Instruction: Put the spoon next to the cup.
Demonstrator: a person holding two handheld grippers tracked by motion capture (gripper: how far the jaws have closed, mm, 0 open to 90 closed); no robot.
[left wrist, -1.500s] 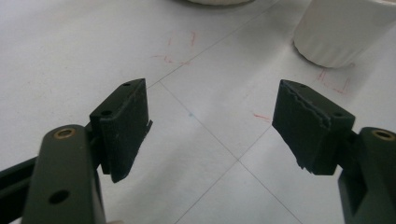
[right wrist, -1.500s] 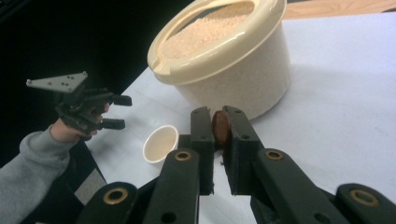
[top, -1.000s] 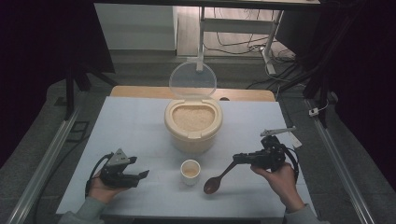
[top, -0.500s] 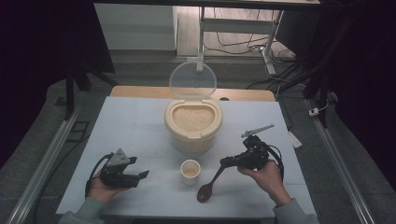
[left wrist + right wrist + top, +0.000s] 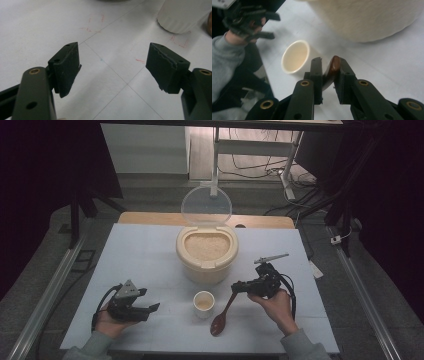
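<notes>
A brown wooden spoon (image 5: 220,320) lies with its bowl on the white table, just right of a small white cup (image 5: 203,302). Its handle rises to my right gripper (image 5: 236,287). In the right gripper view the handle (image 5: 334,63) stands between the jaws of that gripper (image 5: 329,75), leaning on one pad with a thin gap at the other. These jaws have just been opening. My left gripper (image 5: 152,309) rests at the front left, open and empty, with bare table between its pads (image 5: 113,67). The cup (image 5: 295,56) looks empty.
A cream tub of rice (image 5: 206,252) stands behind the cup with its clear lid (image 5: 206,206) raised. A wooden board edge (image 5: 150,218) lies at the table's far side. Metal rails (image 5: 50,285) run along both sides. The tub's wall (image 5: 367,17) is near the right gripper.
My right hand came left and down with the spoon, setting its bowl on the table by the cup. Its jaws parted slightly. The left hand kept still.
</notes>
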